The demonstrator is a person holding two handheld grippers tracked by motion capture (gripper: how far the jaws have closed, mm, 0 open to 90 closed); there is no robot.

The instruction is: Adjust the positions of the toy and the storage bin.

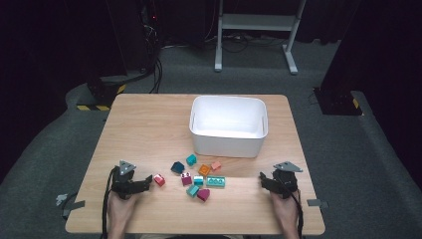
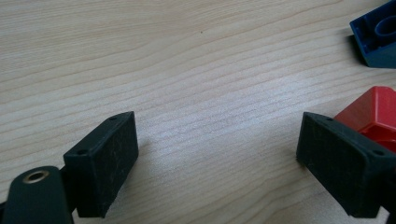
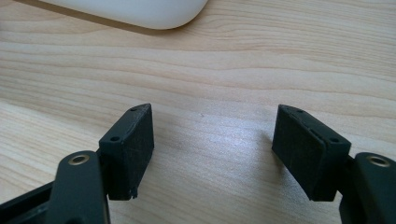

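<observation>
Several small toy bricks lie in a loose cluster on the wooden table (image 1: 149, 129), among them a red brick (image 1: 159, 179), a dark blue brick (image 1: 177, 167), an orange brick (image 1: 204, 170) and a long teal brick (image 1: 216, 181). A white bin (image 1: 228, 125) stands behind them. My left gripper (image 1: 134, 179) rests at the front left, open, with bare wood between its jaws (image 2: 217, 154). The red brick (image 2: 373, 112) sits just beyond its right jaw, and the dark blue brick (image 2: 378, 39) lies farther off. My right gripper (image 1: 277, 180) rests at the front right, open over bare wood (image 3: 212, 144).
The bin's rounded corner (image 3: 140, 11) shows at the top of the right gripper view. Black stands and a white metal frame (image 1: 256, 22) stand on the grey carpet beyond the table. Bare wood lies to the left of the bin.
</observation>
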